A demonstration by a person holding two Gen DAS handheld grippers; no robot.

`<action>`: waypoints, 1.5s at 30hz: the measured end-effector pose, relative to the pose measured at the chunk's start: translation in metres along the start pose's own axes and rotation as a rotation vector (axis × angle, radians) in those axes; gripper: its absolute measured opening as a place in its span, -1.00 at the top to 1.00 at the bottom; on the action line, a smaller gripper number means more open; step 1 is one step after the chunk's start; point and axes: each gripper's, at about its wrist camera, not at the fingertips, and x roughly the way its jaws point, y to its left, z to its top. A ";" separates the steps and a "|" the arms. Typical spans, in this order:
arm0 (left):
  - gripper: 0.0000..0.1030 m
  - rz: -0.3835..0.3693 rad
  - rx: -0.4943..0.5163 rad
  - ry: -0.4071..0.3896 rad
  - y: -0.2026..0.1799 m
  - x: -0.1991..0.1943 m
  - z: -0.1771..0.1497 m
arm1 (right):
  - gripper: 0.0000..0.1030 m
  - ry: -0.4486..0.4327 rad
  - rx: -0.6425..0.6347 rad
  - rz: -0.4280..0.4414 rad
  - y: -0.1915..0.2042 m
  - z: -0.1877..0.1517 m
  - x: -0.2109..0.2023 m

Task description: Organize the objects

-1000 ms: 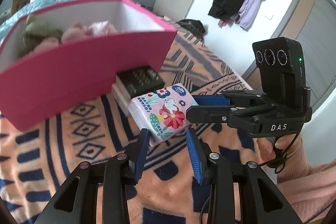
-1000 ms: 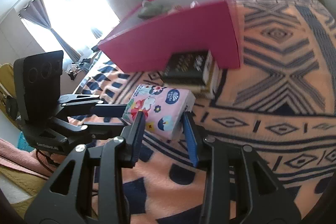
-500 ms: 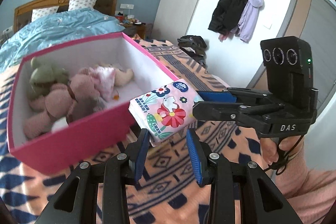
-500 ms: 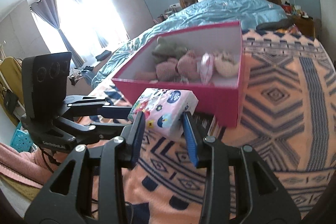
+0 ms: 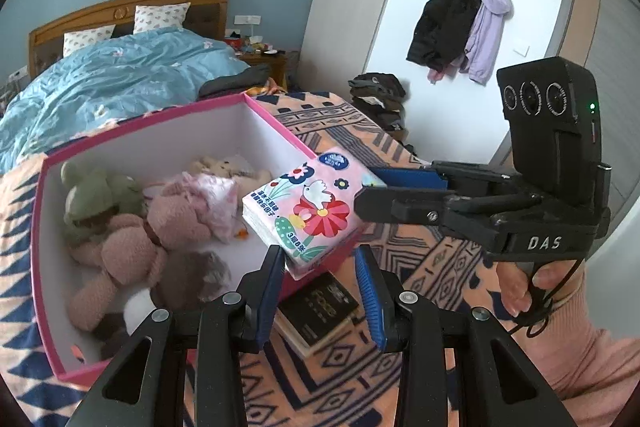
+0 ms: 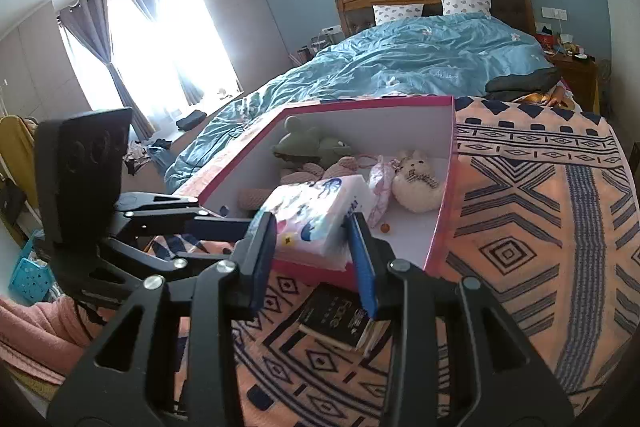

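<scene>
The right gripper (image 6: 312, 239) pinches the tissue pack (image 5: 306, 207) between its blue pads, one on each side, holding it in the air over the near corner of the pink box (image 6: 444, 211). The left gripper (image 5: 320, 275) has its fingers spread on either side of the pack's near end; whether they touch it I cannot tell. In the left wrist view the right gripper's fingers (image 5: 404, 203) reach in from the right and meet the pack's far end. The box is open and sits on the patterned blanket (image 6: 540, 227) at the foot of the bed. Inside it lie a green plush (image 6: 308, 143), a pink plush (image 5: 132, 247) and a cream bunny (image 6: 416, 183), the bunny by the box's right wall. A black book (image 6: 340, 315) lies on the blanket just beside the box's near wall, under the pack. A blue duvet (image 6: 420, 59) covers the bed beyond the box.
</scene>
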 end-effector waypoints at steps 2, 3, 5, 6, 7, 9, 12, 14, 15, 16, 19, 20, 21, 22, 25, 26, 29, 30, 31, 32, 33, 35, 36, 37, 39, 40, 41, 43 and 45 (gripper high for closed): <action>0.29 0.006 -0.003 0.008 0.004 0.005 0.004 | 0.22 0.010 0.007 -0.006 -0.005 0.003 0.006; 0.29 0.011 -0.004 0.011 0.006 0.007 0.007 | 0.22 0.014 0.012 -0.005 -0.009 0.004 0.008; 0.29 0.016 -0.010 0.021 0.009 0.013 0.008 | 0.22 0.022 0.028 0.003 -0.016 0.006 0.013; 0.29 0.017 -0.014 0.028 0.010 0.016 0.008 | 0.22 0.026 0.032 0.002 -0.017 0.006 0.014; 0.29 0.019 -0.017 0.035 0.011 0.019 0.008 | 0.22 0.032 0.031 -0.004 -0.019 0.007 0.017; 0.29 0.028 -0.020 0.047 0.013 0.025 0.009 | 0.22 0.043 0.031 -0.013 -0.021 0.008 0.020; 0.29 0.031 -0.034 0.070 0.017 0.035 0.008 | 0.22 0.061 0.031 -0.027 -0.025 0.008 0.026; 0.29 0.033 -0.042 0.085 0.021 0.040 0.007 | 0.22 0.076 0.032 -0.035 -0.027 0.008 0.031; 0.29 0.033 -0.043 0.090 0.022 0.042 0.007 | 0.22 0.082 0.033 -0.037 -0.027 0.007 0.032; 0.28 0.034 -0.045 0.095 0.022 0.044 0.006 | 0.22 0.089 0.030 -0.044 -0.028 0.007 0.035; 0.24 0.031 -0.049 0.093 0.024 0.044 0.006 | 0.22 0.108 0.024 -0.066 -0.029 0.005 0.041; 0.24 0.041 -0.045 0.093 0.024 0.045 0.007 | 0.22 0.113 0.023 -0.070 -0.029 0.005 0.042; 0.24 0.046 -0.042 0.094 0.024 0.046 0.007 | 0.22 0.117 0.021 -0.073 -0.029 0.005 0.044; 0.25 0.047 -0.043 0.098 0.025 0.047 0.007 | 0.22 0.120 0.017 -0.081 -0.029 0.005 0.045; 0.25 0.054 -0.044 0.106 0.027 0.051 0.008 | 0.22 0.133 -0.014 -0.125 -0.026 0.005 0.051; 0.20 0.057 -0.045 0.109 0.028 0.053 0.009 | 0.22 0.134 -0.023 -0.148 -0.025 0.005 0.052; 0.06 0.097 -0.060 0.112 0.033 0.058 0.009 | 0.22 0.127 -0.035 -0.209 -0.024 0.003 0.053; 0.05 0.101 -0.066 0.112 0.034 0.059 0.008 | 0.22 0.122 -0.040 -0.223 -0.023 0.002 0.052; 0.05 0.098 -0.074 0.106 0.036 0.059 0.007 | 0.22 0.118 -0.040 -0.219 -0.022 0.001 0.051; 0.05 0.097 -0.074 0.094 0.037 0.057 0.006 | 0.22 0.113 -0.037 -0.215 -0.022 0.001 0.049; 0.05 0.097 -0.070 0.084 0.036 0.054 0.004 | 0.22 0.107 -0.034 -0.212 -0.022 0.000 0.047; 0.05 0.106 -0.062 0.060 0.035 0.047 0.001 | 0.22 0.098 -0.037 -0.210 -0.020 -0.004 0.040; 0.05 0.107 -0.054 0.047 0.033 0.043 -0.001 | 0.22 0.092 -0.036 -0.207 -0.020 -0.006 0.037; 0.04 0.109 -0.047 0.032 0.032 0.038 -0.004 | 0.22 0.083 -0.030 -0.198 -0.019 -0.008 0.032; 0.00 0.110 -0.038 0.003 0.029 0.028 -0.010 | 0.21 0.068 -0.017 -0.161 -0.019 -0.013 0.023; -0.04 0.096 -0.037 -0.010 0.027 0.021 -0.014 | 0.19 0.062 -0.011 -0.152 -0.018 -0.015 0.020; -0.05 0.088 -0.034 -0.020 0.025 0.017 -0.017 | 0.12 0.056 -0.007 -0.144 -0.017 -0.017 0.017; -0.05 0.073 -0.012 -0.039 0.019 0.007 -0.025 | 0.07 0.045 -0.003 -0.124 -0.014 -0.024 0.010; -0.06 0.080 0.015 -0.058 0.010 -0.002 -0.032 | 0.06 0.041 0.000 -0.102 -0.012 -0.028 0.006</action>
